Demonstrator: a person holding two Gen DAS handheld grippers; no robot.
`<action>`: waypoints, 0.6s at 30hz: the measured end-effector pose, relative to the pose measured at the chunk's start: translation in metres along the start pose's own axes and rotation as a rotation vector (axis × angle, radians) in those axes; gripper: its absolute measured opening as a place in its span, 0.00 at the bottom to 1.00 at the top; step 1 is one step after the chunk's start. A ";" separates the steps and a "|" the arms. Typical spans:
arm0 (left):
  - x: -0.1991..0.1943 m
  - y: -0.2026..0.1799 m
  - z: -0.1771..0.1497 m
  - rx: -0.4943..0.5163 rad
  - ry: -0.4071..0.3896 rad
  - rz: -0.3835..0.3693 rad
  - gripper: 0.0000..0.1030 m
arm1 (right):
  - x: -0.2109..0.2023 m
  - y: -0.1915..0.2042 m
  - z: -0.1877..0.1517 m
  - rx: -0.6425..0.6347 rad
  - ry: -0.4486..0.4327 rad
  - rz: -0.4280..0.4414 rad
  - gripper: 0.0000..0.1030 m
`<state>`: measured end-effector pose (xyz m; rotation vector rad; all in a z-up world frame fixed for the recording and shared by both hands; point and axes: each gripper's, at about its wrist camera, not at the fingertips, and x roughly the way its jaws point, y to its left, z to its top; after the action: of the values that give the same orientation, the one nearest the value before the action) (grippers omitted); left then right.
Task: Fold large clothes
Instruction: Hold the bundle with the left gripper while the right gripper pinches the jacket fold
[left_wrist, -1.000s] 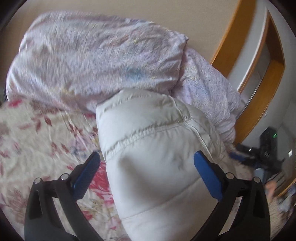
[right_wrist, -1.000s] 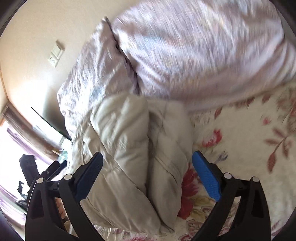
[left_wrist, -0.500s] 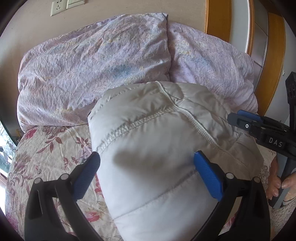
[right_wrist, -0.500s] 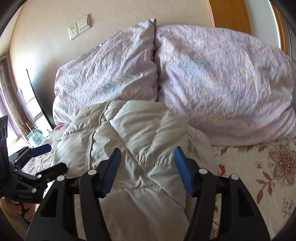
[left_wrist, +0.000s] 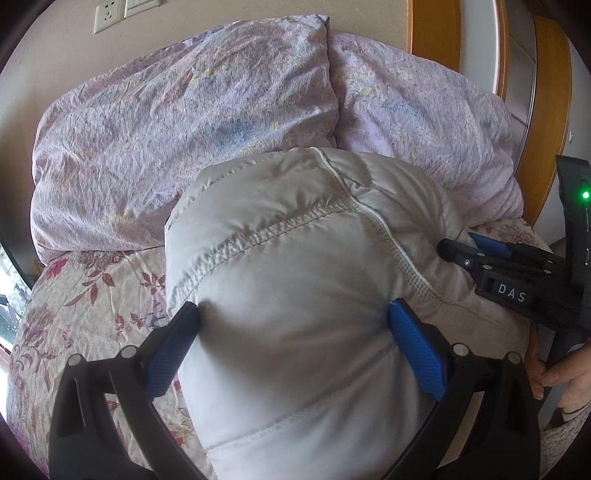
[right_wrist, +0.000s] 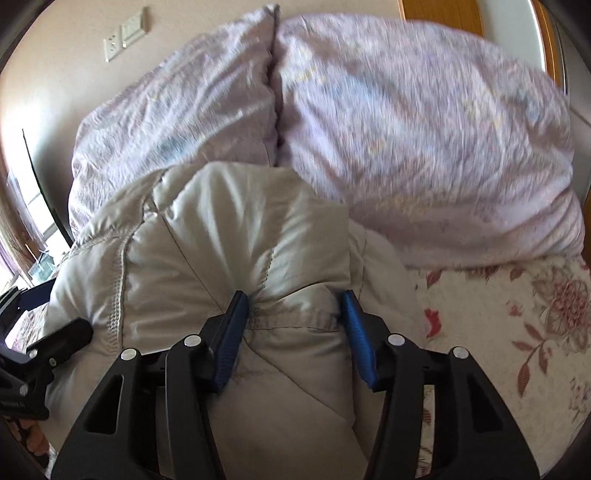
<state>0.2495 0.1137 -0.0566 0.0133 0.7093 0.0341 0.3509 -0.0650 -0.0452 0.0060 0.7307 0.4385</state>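
A puffy off-white quilted jacket (left_wrist: 295, 280) lies bundled on the flowered bedspread (left_wrist: 92, 295), against two lilac pillows. My left gripper (left_wrist: 293, 332) has its blue pads pressed into the jacket's left end, jaws wide around the bulk. My right gripper (right_wrist: 295, 325) is closed on a fold of the jacket (right_wrist: 229, 251) at its other end; the fabric puckers between its pads. The right gripper also shows in the left wrist view (left_wrist: 476, 254), and the left gripper shows at the left edge of the right wrist view (right_wrist: 33, 354).
Two lilac pillows (left_wrist: 177, 140) (right_wrist: 424, 147) lean on the wall behind the jacket. A wooden frame (left_wrist: 436, 33) stands at the right. Wall sockets (left_wrist: 122, 11) sit above the pillows. Flowered bedspread (right_wrist: 517, 314) lies open to the right.
Both grippers have come in level around the jacket's two ends. The right gripper's jaws have narrowed from wide open onto a fold. The left gripper's pads now press into the jacket.
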 end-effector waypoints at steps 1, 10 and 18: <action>0.002 -0.001 0.000 0.002 0.001 0.001 0.98 | 0.003 -0.003 -0.001 0.011 0.010 0.005 0.53; 0.019 -0.004 -0.004 0.010 -0.004 0.012 0.98 | 0.024 -0.017 -0.012 0.066 0.044 0.053 0.53; 0.030 0.003 -0.009 -0.021 0.011 0.002 0.98 | -0.006 -0.011 0.011 0.080 -0.057 0.049 0.44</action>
<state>0.2665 0.1182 -0.0826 -0.0068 0.7204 0.0436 0.3579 -0.0759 -0.0346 0.1119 0.6926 0.4540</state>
